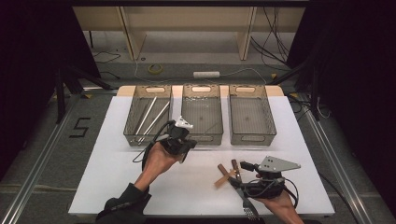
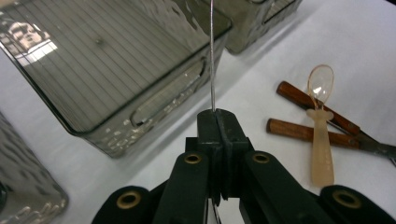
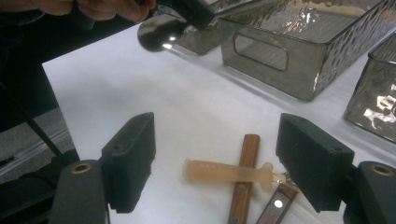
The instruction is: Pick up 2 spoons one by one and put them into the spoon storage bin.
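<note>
Black fingers (image 2: pixel 217 122) of the left gripper (image 1: pixel 180 140) pinch a metal spoon (image 3: pixel 158 33) edge-on above the white table (image 1: pixel 116 163), near three grey bins (image 1: pixel 201 119) with a cabled floor beyond. Right gripper (image 3: pixel 215 158) fingers stand spread, with a plastic spoon (image 3: pixel 229 171) lying crosswise on wooden-handled cutlery (image 3: pixel 243 182) between them. From the right gripper view the metal spoon's bowl shows, held just beside a bin.

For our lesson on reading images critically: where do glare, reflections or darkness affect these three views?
High view: black on both sides, the white table bright. Left gripper view: a window-like reflection glares in the middle bin. Right gripper view: a highlight on the metal spoon held by the left tongs; dark at left.
</note>
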The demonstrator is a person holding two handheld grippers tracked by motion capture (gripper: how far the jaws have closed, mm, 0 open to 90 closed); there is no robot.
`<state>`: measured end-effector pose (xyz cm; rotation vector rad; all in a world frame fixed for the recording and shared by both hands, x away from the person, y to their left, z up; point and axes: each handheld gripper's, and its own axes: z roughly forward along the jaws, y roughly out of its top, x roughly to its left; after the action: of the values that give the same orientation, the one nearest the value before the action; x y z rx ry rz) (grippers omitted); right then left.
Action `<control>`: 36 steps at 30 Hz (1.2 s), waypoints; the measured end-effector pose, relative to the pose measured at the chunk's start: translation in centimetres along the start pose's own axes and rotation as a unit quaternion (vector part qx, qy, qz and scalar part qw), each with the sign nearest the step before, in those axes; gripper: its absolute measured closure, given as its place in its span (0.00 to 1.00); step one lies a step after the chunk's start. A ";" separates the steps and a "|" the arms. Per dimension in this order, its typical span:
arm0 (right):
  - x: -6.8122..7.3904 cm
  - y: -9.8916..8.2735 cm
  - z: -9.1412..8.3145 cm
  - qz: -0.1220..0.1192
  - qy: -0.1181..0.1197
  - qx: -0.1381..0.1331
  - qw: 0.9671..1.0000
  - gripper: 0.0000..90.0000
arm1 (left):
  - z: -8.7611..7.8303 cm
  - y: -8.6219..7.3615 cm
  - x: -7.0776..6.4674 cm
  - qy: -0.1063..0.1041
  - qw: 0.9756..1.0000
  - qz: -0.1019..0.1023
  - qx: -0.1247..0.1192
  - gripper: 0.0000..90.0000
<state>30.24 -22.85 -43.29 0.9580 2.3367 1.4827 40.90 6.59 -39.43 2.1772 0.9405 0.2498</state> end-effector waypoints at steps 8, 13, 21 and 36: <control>0.0 0.0 0.0 0.001 -0.001 0.000 1.000 0.33 | -0.4 1.5 1.1 0.012 1.000 -0.006 -0.020 0.99; 0.0 0.0 -0.1 0.002 -0.001 0.000 1.000 0.33 | -0.6 2.3 2.2 0.020 0.999 -0.015 -0.033 0.99; 0.0 0.0 -0.1 0.003 -0.001 0.000 1.000 0.33 | -0.6 3.7 3.9 0.028 0.997 -0.031 -0.061 0.99; -0.1 0.0 -0.1 0.004 0.000 0.000 1.000 0.33 | 1.7 5.3 6.1 0.050 0.995 -0.048 -0.075 0.99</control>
<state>30.21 -22.98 -43.27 0.9680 2.3348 1.4857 48.84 7.44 -37.58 1.9912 1.0453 0.3731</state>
